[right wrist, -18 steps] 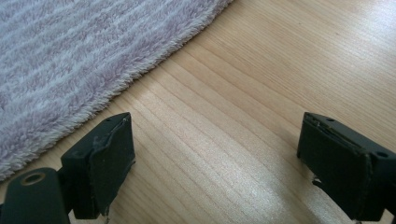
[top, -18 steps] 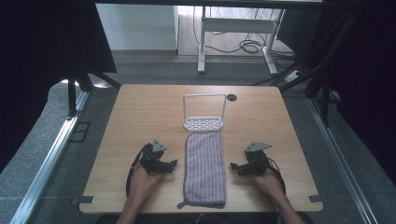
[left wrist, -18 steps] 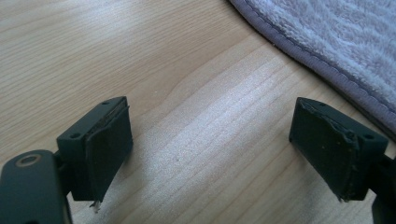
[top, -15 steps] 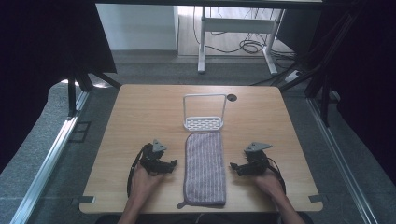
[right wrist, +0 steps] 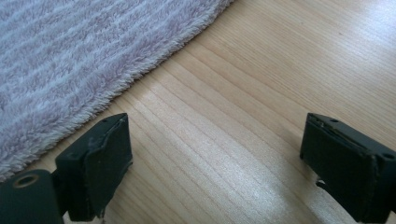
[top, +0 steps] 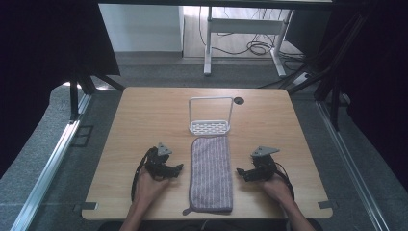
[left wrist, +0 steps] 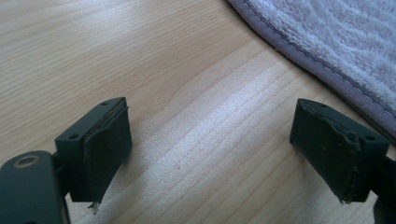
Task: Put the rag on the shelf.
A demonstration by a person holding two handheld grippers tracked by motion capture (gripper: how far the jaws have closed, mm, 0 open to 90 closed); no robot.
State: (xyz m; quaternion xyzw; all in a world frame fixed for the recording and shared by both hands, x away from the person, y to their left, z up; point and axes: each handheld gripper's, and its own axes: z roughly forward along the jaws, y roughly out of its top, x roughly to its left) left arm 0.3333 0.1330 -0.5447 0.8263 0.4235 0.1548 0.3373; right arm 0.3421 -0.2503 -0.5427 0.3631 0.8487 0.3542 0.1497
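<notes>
Two tongs sit on either side of the striped towel, which I take as my landmark: it lies flat and lengthwise on the wooden surface, its far short edge just below the white wire rack. My left tongs rest just left of the towel, pointing toward its long edge, jaws spread wide with only bare wood between them; in the left gripper view the towel's stitched hem runs past the upper right, apart from both jaws. My right tongs rest just right of the towel, likewise spread wide over bare wood, the fluffy towel edge lying just beyond the left jaw. Both hold nothing.
</notes>
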